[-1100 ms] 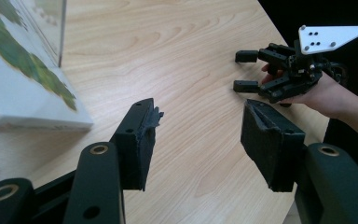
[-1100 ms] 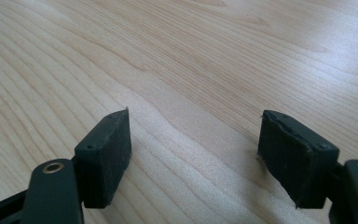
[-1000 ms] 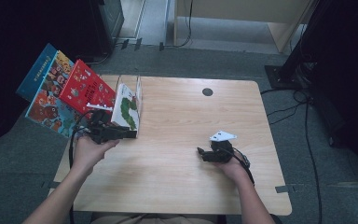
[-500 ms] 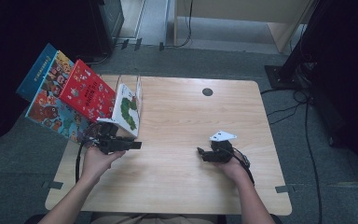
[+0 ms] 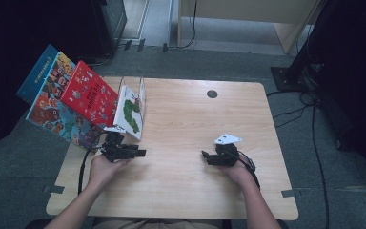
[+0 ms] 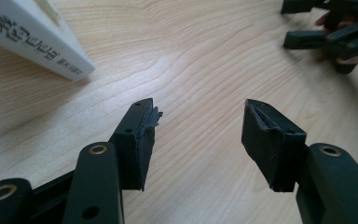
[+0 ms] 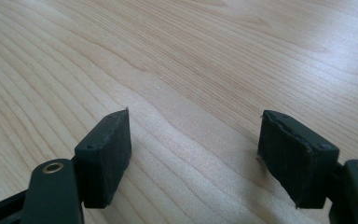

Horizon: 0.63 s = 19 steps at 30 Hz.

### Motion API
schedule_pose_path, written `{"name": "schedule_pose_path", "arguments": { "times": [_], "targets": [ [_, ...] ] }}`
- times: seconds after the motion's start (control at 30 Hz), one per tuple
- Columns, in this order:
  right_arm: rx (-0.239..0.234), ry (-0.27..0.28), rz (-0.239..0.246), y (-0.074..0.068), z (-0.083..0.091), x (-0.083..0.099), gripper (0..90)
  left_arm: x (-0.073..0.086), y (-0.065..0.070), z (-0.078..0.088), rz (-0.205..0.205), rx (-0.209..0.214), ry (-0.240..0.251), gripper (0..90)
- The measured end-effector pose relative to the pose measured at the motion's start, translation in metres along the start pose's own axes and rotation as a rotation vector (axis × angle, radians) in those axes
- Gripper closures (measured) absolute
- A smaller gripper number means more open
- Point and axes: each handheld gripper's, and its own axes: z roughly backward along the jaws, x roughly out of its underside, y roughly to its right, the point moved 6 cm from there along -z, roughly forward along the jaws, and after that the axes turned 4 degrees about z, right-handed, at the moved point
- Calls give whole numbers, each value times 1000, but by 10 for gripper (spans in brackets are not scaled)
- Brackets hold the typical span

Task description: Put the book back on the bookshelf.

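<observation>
A white book with a green caterpillar on its cover leans at the table's left edge. A red book and a blue picture book lean outward behind it. My left gripper lies low over the wood just in front of them. In the left gripper view it is open with bare table between the jaws, and the white book's spine is at the upper left. My right gripper rests at the middle right. It is open over bare wood.
A clear stand rises behind the white book. A dark round hole sits in the wooden table near its far edge. Cables run over the floor to the right. The left gripper view shows the right gripper far off.
My left gripper has come down and toward the near edge, away from the white book, with its jaws still open. The right gripper has stayed still.
</observation>
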Motion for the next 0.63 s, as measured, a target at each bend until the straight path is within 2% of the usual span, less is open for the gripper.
{"name": "schedule_pose_path", "arguments": {
  "times": [0.33,0.43,0.5,0.63],
  "targets": [
    [-5,-2,0,-1,0,0,238,5,-6,-16,-19,-23,-31,444],
    [-8,-2,3,-1,0,0,236,5,-7,-18,-6,-14,-42,442],
    [-11,-5,-3,-1,0,0,230,5,-6,-18,-18,-25,-38,442],
    [-11,-6,0,-1,0,0,228,5,-8,-17,-15,-22,-37,436]
  ]
}}
